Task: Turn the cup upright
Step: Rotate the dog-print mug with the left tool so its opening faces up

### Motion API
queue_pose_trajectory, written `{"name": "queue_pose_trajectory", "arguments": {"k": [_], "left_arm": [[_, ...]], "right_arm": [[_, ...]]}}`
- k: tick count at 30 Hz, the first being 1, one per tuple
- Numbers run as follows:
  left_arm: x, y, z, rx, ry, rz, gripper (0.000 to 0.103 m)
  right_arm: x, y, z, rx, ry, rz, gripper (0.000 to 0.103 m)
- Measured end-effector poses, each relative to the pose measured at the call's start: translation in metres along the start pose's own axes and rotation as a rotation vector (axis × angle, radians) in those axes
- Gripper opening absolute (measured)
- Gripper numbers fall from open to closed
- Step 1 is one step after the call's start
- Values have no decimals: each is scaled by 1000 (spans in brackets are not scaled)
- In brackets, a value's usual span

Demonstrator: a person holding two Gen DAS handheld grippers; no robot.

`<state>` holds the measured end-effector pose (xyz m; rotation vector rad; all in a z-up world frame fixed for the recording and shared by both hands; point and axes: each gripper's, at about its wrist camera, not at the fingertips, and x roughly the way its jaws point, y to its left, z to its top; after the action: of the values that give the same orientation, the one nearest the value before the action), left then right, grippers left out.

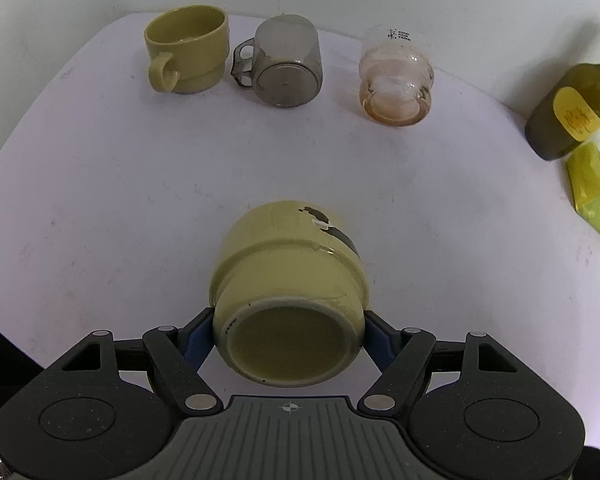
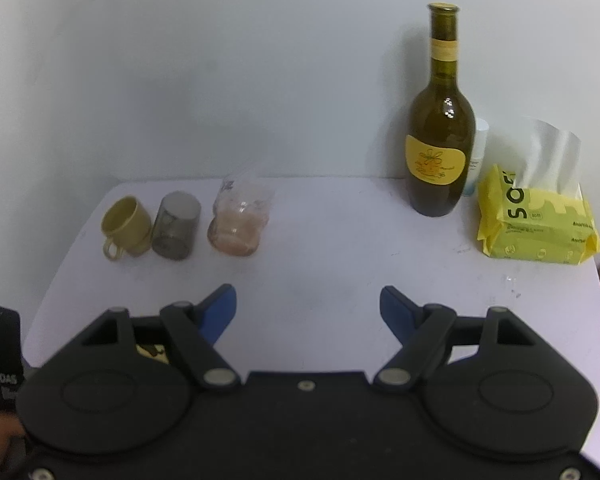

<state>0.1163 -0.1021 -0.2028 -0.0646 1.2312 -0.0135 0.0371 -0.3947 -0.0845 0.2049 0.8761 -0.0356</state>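
Left gripper (image 1: 289, 340), as I see it, clamps the inverted yellow mug (image 1: 290, 292) near its base; right gripper (image 2: 308, 300) hangs wide, holding nothing.

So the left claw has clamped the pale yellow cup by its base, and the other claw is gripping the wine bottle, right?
Not quite. The left gripper does clamp the pale yellow cup near its base, but the right gripper grips nothing: the right wrist view shows its jaws spread apart over bare table, with the wine bottle standing well away at the back.
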Motion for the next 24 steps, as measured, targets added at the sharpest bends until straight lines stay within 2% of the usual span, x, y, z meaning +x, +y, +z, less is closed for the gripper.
{"name": "queue_pose_trajectory", "arguments": {"k": [1,5,10,15,24], "left_arm": [[0,-1,4,20,-22,7,70],[10,-10,20,78,16,40,70],[14,-11,34,42,30,38,70],[7,-5,35,-24,19,5,70],[-6,-14,27,34,-15,45,72]], "right_arm": [[0,-1,0,3,-3,0,77],[-2,-8,6,37,-31,4,77],[-4,-11,11,45,-55,-4,77],[0,-10,13,58,-59,-9,78],[-2,4,6,9,-53,29,78]]}}
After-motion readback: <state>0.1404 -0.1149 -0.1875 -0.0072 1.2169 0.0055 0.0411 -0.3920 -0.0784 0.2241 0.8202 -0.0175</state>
